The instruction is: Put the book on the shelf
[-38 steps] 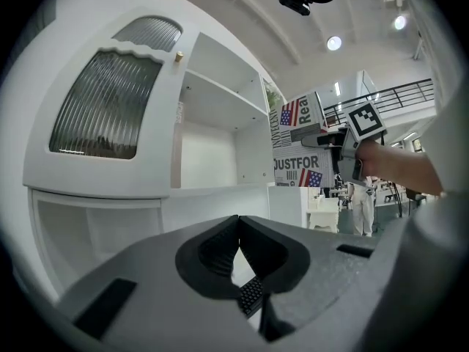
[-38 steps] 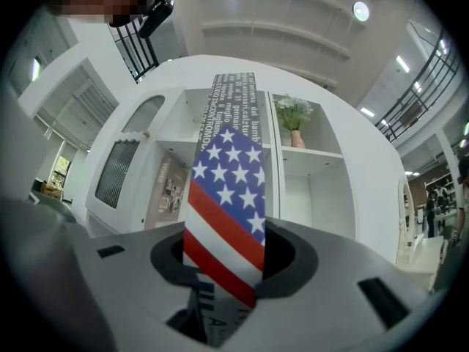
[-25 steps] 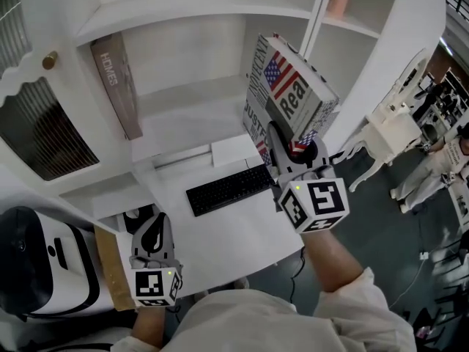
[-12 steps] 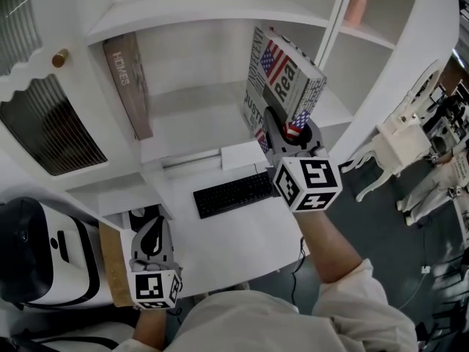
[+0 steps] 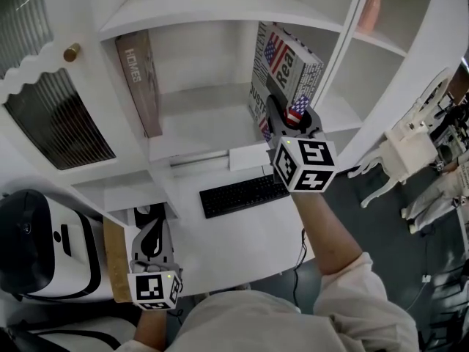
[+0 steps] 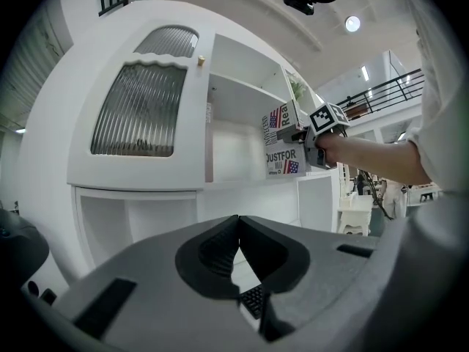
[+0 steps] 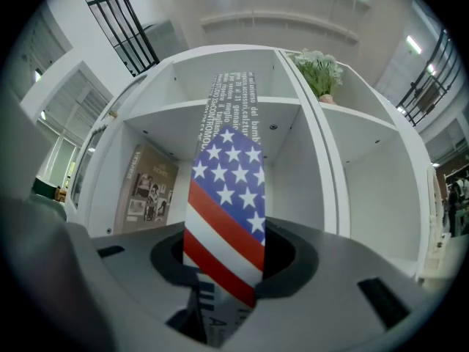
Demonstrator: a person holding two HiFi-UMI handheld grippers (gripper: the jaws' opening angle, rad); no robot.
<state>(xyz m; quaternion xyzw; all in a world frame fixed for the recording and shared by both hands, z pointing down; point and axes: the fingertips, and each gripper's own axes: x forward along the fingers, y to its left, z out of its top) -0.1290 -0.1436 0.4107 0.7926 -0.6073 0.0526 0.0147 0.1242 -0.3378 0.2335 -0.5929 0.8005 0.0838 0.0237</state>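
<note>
- The left gripper [image 5: 150, 233] hangs low over the near edge of the white desk [image 5: 242, 237]. Its jaws are pressed together tip to tip with nothing between them.
- Ahead of those fingers and off to their right lies a black keyboard [image 5: 242, 193], flat on the desk. In the left gripper view a corner of it [image 6: 253, 299] peeks through the gap below the closed tips.
- Beyond the keyboard the right gripper [image 5: 289, 117] is raised toward the shelving, its jaws clamped on the lower end of the book [image 5: 289, 61].
- The book stands on end between the fingers, flag-printed cover up and leaning slightly, and rises out of the jaws [image 7: 227, 189].
- It sits at the right side of the open compartment, just above the shelf [image 5: 205, 123]. Whether its bottom edge touches the board cannot be told.
- Well to the left of the right fingers, a brown book [image 5: 143, 79] leans against the compartment's left wall.
- Further left is a ribbed-glass cabinet door [image 5: 58, 116].
- Up and right of the fingers, past the divider, a potted plant [image 7: 319, 72] stands in the next compartment.
</note>
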